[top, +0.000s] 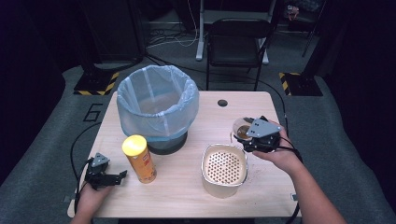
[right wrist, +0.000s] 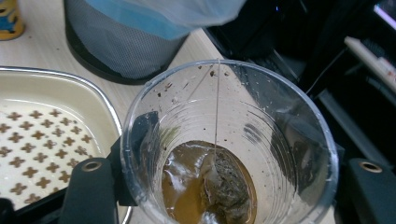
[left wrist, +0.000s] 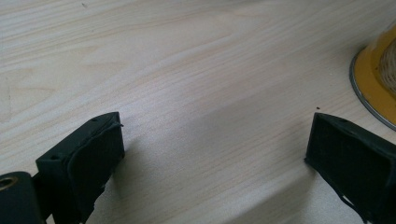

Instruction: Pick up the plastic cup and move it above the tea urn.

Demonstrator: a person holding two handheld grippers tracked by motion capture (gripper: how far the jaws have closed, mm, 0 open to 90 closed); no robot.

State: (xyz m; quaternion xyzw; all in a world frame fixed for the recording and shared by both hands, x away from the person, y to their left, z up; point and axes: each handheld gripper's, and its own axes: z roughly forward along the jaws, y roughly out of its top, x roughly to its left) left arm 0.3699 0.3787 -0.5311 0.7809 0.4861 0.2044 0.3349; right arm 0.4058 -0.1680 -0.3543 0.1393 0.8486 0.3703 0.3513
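Right gripper view: the right gripper (right wrist: 224, 186) clamps a clear cup (right wrist: 229, 140) holding a teabag (right wrist: 224, 182) and tea — keep it level; the left gripper (left wrist: 215, 154) rests wide open, empty, on the table (left wrist: 187, 56).

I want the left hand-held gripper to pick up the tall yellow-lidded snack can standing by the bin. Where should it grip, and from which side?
Grip the tall yellow-lidded snack can around its mid-body, coming in level from its left, where the open left hand-held gripper already sits. It stands upright, a narrow round cylinder, so the jaws can likely span it. The blue-lined waste bin crowds its far side.
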